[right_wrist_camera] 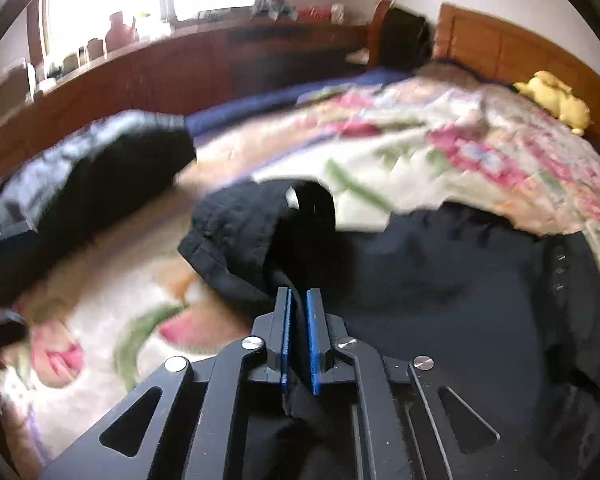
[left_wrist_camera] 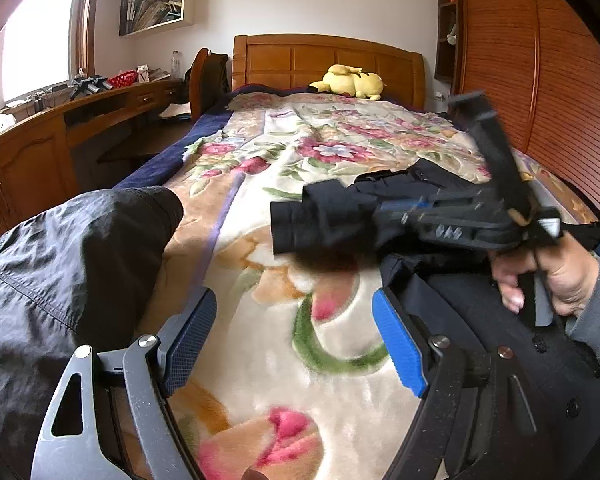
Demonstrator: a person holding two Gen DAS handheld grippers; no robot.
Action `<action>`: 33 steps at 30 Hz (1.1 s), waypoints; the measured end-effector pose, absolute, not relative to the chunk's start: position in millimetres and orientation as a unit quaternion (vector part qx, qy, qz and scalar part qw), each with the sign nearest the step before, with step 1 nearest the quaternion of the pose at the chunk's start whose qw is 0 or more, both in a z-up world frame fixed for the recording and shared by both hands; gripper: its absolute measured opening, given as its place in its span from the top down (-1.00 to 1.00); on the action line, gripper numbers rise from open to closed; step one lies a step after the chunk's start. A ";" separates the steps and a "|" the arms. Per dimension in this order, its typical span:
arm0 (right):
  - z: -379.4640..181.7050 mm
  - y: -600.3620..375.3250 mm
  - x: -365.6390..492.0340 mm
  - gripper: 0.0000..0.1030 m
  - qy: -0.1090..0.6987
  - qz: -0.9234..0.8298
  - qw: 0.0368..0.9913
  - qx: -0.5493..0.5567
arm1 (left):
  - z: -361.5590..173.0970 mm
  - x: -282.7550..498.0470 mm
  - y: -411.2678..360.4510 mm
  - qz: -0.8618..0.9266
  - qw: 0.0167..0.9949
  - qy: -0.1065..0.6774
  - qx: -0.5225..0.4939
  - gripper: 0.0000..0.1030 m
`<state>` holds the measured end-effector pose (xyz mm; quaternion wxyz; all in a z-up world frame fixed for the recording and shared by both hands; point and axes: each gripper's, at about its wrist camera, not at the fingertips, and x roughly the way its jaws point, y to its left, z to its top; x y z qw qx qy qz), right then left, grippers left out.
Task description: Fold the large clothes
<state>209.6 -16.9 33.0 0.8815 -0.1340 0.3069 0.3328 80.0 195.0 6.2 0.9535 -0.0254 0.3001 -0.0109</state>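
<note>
A dark navy coat (left_wrist_camera: 480, 320) lies at the right of the bed, buttons showing; it fills the lower right of the right wrist view (right_wrist_camera: 440, 280). My right gripper (right_wrist_camera: 299, 300) is shut on a sleeve (right_wrist_camera: 256, 232) of this coat and holds it lifted; in the left wrist view it (left_wrist_camera: 380, 216) is blurred, with the sleeve (left_wrist_camera: 320, 220) hanging leftward. My left gripper (left_wrist_camera: 296, 340) is open and empty above the floral blanket (left_wrist_camera: 300, 152), between the coat and a black jacket (left_wrist_camera: 60, 280).
The black jacket also shows at the left of the right wrist view (right_wrist_camera: 80, 184). A yellow plush toy (left_wrist_camera: 350, 82) lies by the wooden headboard (left_wrist_camera: 328, 60). A wooden desk (left_wrist_camera: 60, 128) runs along the left; a wooden wardrobe (left_wrist_camera: 540, 80) stands at the right.
</note>
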 end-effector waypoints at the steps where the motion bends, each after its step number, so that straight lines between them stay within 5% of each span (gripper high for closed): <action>1: 39.2 -20.2 205.1 0.93 0.293 0.326 0.889 -0.135 | 6.3 80.0 193.3 -0.012 0.954 0.299 -0.024 -0.57; 14: 88.5 -122.9 132.5 0.95 0.219 0.228 0.945 -0.084 | 11.9 74.5 170.1 -0.037 0.958 0.285 -0.019 -0.57; 29: 45.2 -228.8 69.0 0.94 0.283 0.079 0.954 -0.053 | 16.2 68.8 138.8 -0.055 0.958 0.283 -0.002 -0.57; 31: 47.7 -219.1 68.3 0.79 0.280 0.088 0.954 -0.058 | 17.5 68.9 136.7 -0.056 0.958 0.282 -0.004 -0.57; 33: 51.1 -216.6 66.6 0.22 0.278 0.114 0.952 -0.060 | 18.7 68.4 135.2 -0.058 0.958 0.281 -0.005 -0.57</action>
